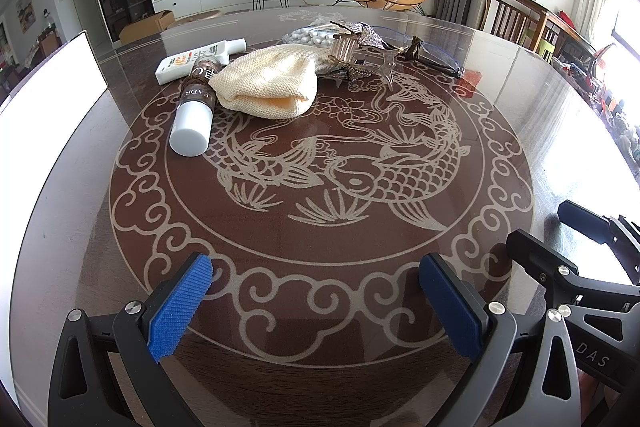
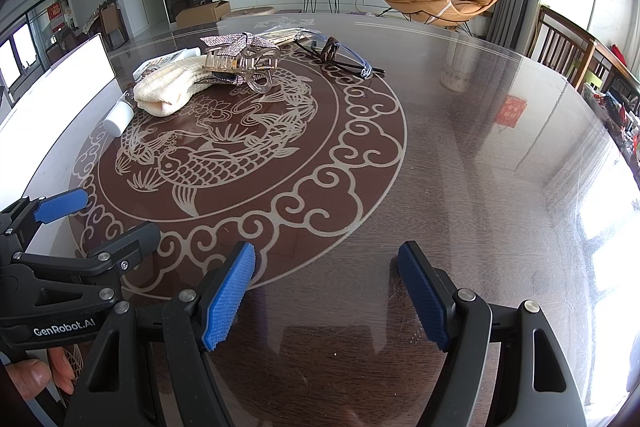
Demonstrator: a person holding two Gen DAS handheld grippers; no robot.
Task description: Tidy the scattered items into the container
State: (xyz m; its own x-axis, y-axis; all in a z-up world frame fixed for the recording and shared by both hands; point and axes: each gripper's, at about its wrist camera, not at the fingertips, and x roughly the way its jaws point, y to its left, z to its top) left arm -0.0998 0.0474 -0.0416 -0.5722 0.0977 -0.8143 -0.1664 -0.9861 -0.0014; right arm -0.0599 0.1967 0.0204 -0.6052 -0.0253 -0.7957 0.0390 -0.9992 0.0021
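We hold the left gripper [image 1: 316, 303] and right gripper [image 2: 326, 297] side by side, both spread wide and gripping nothing, low over the round table [image 2: 460, 155], with the knit hat [image 1: 267, 83], bottle [image 1: 197, 107], tube [image 1: 200, 58], hair claw [image 2: 244, 61] and glasses [image 2: 344, 57] clustered far across it beside the white container [image 1: 48, 91].

Counted on the table [image 1: 500, 115]: seven loose things and two tongs

One cream knitted pouch [image 1: 266, 85], two bottles (a brown-labelled bottle [image 1: 196, 107], a white tube [image 1: 200, 58]), one clear hair claw [image 1: 362, 59], one sparkly fabric piece [image 1: 366, 35], one bag of white beads [image 1: 310, 35], one pair of glasses [image 1: 424, 53]; left tongs [image 1: 316, 307], right tongs [image 2: 326, 297].
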